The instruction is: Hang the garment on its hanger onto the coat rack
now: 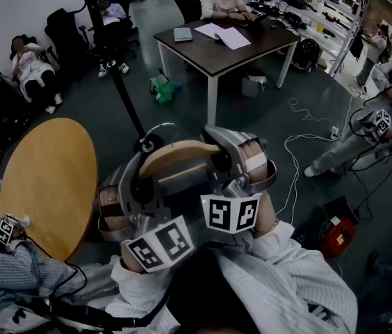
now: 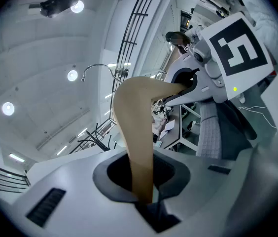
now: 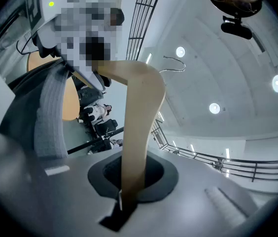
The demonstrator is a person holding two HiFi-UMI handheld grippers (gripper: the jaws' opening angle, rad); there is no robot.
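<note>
Jaws of left gripper [image 2: 148, 201], right gripper [image 3: 122, 201] pinch tan curved wooden hanger [image 1: 178, 150] ends; thin wire hook [image 2: 98, 65].

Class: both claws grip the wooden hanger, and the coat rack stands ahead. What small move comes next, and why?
Probably carry the hanger forward toward the coat rack, keeping both grips. The left claw and right claw each clamp one end, and its wire hook hangs free, on none of the rack's arms.
</note>
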